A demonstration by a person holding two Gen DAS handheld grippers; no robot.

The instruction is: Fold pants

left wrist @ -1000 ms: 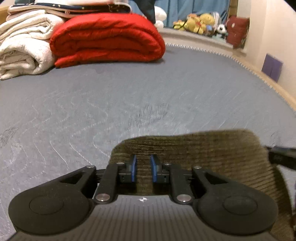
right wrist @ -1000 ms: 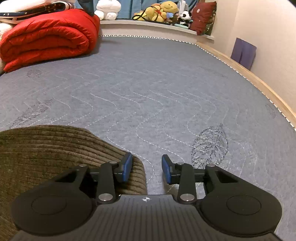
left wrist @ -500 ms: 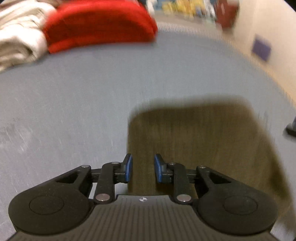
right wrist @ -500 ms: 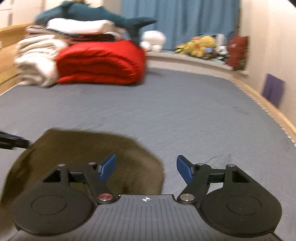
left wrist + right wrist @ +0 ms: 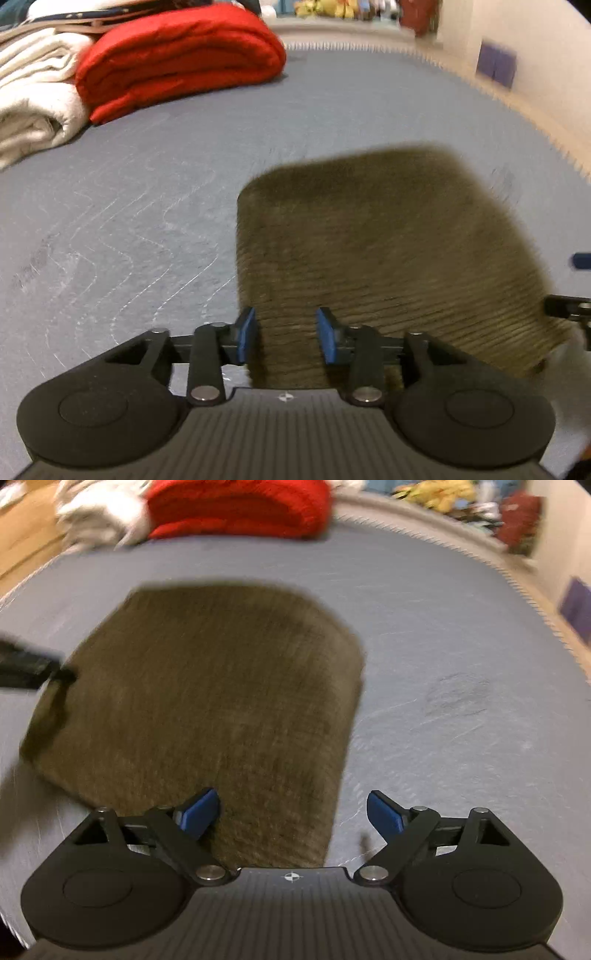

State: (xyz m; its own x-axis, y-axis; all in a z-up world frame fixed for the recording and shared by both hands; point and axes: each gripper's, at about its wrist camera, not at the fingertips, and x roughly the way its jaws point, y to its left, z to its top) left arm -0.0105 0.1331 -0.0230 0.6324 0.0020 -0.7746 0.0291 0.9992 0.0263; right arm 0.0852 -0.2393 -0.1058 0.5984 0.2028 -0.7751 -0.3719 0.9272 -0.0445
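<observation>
The olive-brown corduroy pants [image 5: 388, 251] lie folded in a compact rectangle on the grey quilted bed; they also show in the right wrist view [image 5: 207, 709]. My left gripper [image 5: 287, 338] is open, above the pants' near left edge, holding nothing. My right gripper [image 5: 293, 812] is wide open above the pants' near right edge, empty. The right gripper's tip [image 5: 580, 306] shows at the right edge of the left view; the left gripper's tip [image 5: 26, 668] shows at the left edge of the right view.
A folded red blanket [image 5: 177, 55] and white blankets [image 5: 33, 99] are stacked at the far left of the bed [image 5: 110, 221]. Stuffed toys [image 5: 436, 491] line the far ledge. A wooden bed edge [image 5: 532, 122] and wall run along the right.
Both grippers have opened, let go of the pants and lifted up and back. The pants now lie flat on the bed.
</observation>
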